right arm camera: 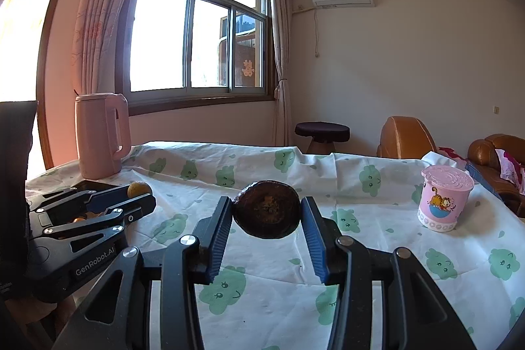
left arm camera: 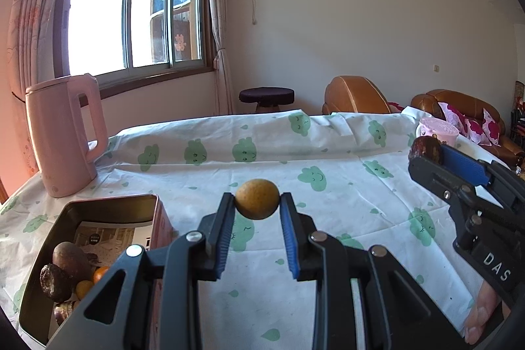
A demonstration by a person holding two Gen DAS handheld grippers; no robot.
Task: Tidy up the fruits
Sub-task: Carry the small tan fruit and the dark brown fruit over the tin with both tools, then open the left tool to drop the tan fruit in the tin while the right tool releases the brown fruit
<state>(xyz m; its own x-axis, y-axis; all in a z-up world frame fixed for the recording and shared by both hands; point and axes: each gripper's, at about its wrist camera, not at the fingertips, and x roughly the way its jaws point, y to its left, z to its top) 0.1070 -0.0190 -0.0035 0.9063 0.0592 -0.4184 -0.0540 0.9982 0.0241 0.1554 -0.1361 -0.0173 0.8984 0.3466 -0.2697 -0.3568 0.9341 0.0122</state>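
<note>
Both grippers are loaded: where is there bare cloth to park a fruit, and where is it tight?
Bare tablecloth runs between the tin and the pink cup, and beyond toward the far edge right of the kettle. The tin's near end is crowded with fruit; its far end shows only a paper.

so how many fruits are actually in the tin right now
5 visible in the tin, bunched at its near end: a smooth brown one, a wrinkled dark one, an orange one, a yellow one and a purplish one. The left gripper may hide more.
</note>
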